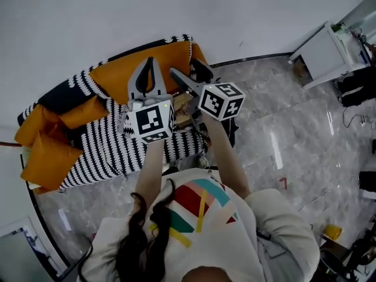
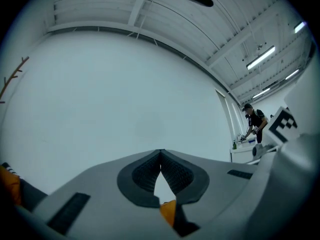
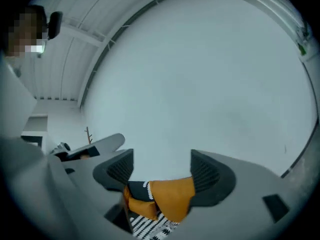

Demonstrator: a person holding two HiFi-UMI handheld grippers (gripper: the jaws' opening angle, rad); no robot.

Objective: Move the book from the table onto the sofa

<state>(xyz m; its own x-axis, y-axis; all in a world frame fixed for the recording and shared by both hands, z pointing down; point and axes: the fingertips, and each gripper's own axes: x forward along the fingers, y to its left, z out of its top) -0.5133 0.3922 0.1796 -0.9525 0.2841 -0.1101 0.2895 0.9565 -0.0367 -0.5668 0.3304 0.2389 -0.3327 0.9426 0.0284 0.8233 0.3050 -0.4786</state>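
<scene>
Grey marble floor (image 1: 282, 134), white wall (image 1: 117, 16)

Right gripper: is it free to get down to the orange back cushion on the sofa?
Probably yes. The right gripper is open and empty, held up in front of the sofa; the orange back cushion lies ahead and below with nothing between.

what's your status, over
Left gripper shut, empty. Right gripper open, empty. Book can't be made out; sofa ahead, cushions on it.
</scene>
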